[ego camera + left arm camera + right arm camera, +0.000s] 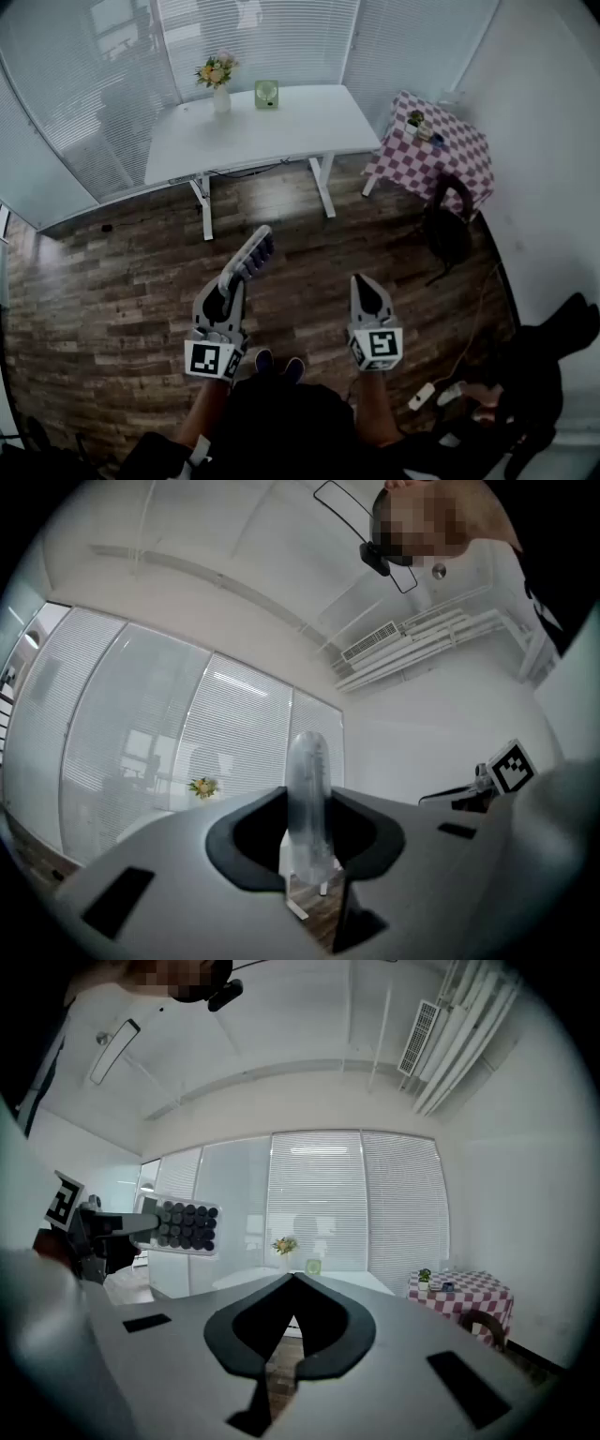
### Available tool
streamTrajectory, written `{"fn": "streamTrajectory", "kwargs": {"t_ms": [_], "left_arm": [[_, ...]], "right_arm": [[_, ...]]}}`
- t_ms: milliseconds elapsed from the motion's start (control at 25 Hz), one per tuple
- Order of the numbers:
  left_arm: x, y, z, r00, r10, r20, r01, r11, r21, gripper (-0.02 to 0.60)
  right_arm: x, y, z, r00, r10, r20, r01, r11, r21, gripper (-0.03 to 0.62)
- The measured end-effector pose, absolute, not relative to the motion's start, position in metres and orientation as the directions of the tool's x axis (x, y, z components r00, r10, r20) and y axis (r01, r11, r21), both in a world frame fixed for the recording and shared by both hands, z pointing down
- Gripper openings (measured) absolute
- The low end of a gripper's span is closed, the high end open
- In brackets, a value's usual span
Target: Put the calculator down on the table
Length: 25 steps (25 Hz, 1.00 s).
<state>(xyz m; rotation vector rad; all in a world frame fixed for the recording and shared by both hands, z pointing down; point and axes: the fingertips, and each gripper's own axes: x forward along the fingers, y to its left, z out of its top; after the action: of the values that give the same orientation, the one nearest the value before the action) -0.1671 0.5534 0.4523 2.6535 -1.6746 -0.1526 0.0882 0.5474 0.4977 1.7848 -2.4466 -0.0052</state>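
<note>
1. Room has a wood floor [112,281] and a white table [291,127] by the blinds [253,37], with flowers [216,73] at the table's back edge.
2. The calculator [251,255] is in the air over the floor, well short of the table. The left claw [232,281] has it by the lower end, jaws clamped on its thin sides, and the rest pokes out toward the table.
3. The right claw [365,281] is pressed together with nothing in it, also well short of the table.
4. My take: this is the carry-over bit. Get right up to the table and pick the bare front part, away from the flowers. Lower the calculator flat until it rests, then let go. Letting go early probably means a bounce.
</note>
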Motion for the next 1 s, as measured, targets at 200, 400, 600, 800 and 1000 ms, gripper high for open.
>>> {"fn": "streamTrajectory", "kwargs": {"t_ms": [200, 400, 600, 800, 1000], "left_arm": [[-0.162, 0.55, 0.456, 0.437, -0.896, -0.078, -0.895, -0.442, 0.06, 0.098], [-0.161, 0.55, 0.458, 0.436, -0.897, -0.073, -0.895, -0.441, 0.072, 0.098], [-0.159, 0.55, 0.453, 0.436, -0.896, -0.081, -0.894, -0.442, 0.071, 0.098], [-0.155, 0.553, 0.455, 0.429, -0.901, -0.061, -0.899, -0.433, 0.063, 0.098], [-0.146, 0.556, 0.461, 0.436, -0.898, -0.058, -0.898, -0.438, 0.038, 0.098]], "right_arm": [[0.091, 0.544, 0.508, -0.293, -0.95, 0.111, -0.951, 0.301, 0.066, 0.005], [0.088, 0.544, 0.503, -0.298, -0.948, 0.107, -0.949, 0.307, 0.077, 0.005], [0.077, 0.546, 0.494, -0.334, -0.938, 0.094, -0.936, 0.341, 0.085, 0.005], [0.084, 0.546, 0.499, -0.338, -0.937, 0.091, -0.937, 0.344, 0.066, 0.006], [0.091, 0.547, 0.506, -0.343, -0.935, 0.092, -0.933, 0.351, 0.076, 0.006]]}}
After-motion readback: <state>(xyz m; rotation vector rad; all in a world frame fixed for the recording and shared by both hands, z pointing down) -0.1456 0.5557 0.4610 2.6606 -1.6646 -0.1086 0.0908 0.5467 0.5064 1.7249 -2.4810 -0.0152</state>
